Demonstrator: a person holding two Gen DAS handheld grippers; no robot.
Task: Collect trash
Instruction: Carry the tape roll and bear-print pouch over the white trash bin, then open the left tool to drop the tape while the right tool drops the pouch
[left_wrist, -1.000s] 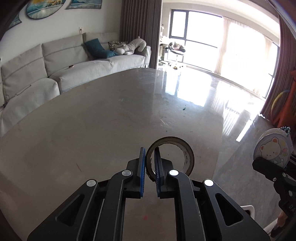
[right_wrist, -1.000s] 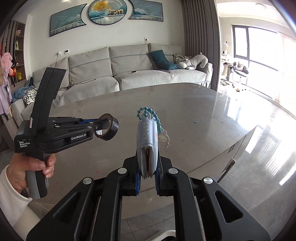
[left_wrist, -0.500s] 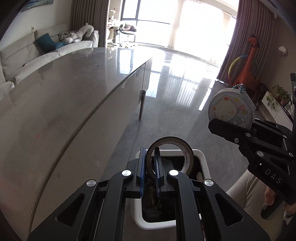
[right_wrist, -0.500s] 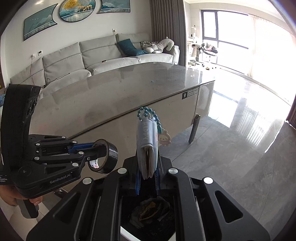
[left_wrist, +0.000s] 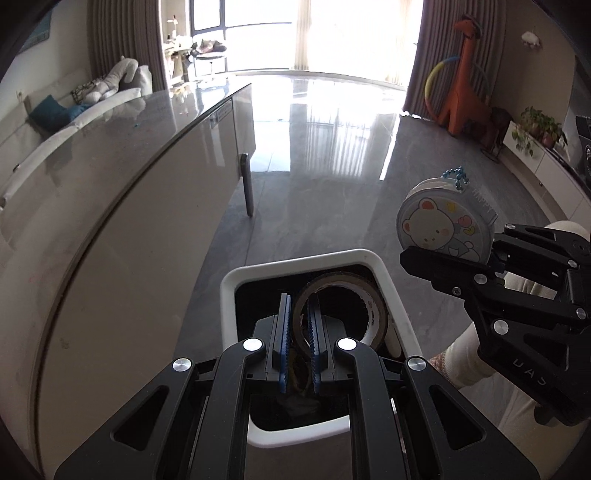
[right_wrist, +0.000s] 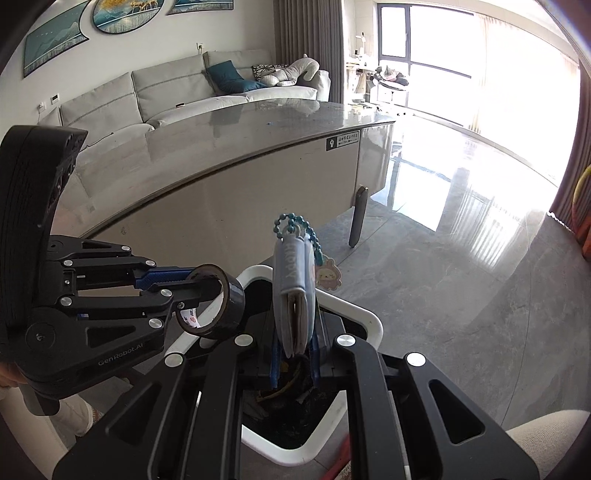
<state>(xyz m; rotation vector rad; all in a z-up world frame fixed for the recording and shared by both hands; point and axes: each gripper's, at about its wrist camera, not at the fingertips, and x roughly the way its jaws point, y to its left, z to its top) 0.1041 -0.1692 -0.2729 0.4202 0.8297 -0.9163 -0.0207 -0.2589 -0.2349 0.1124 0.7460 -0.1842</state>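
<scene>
Now that both grippers have moved from the table to the white bin (left_wrist: 380, 271), the left gripper (left_wrist: 298, 332) pinches the tape roll (left_wrist: 341, 314) over it. The right gripper (right_wrist: 293, 354) squeezes the round pouch (right_wrist: 295, 295). Dropping comes next.

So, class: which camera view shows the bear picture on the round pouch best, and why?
The left wrist view: the round pouch turns its flat printed face to that camera, with the right gripper clamping its lower edge. The right wrist view shows the pouch edge-on only, so the bear is hidden; just its bead chain and spine show.
</scene>
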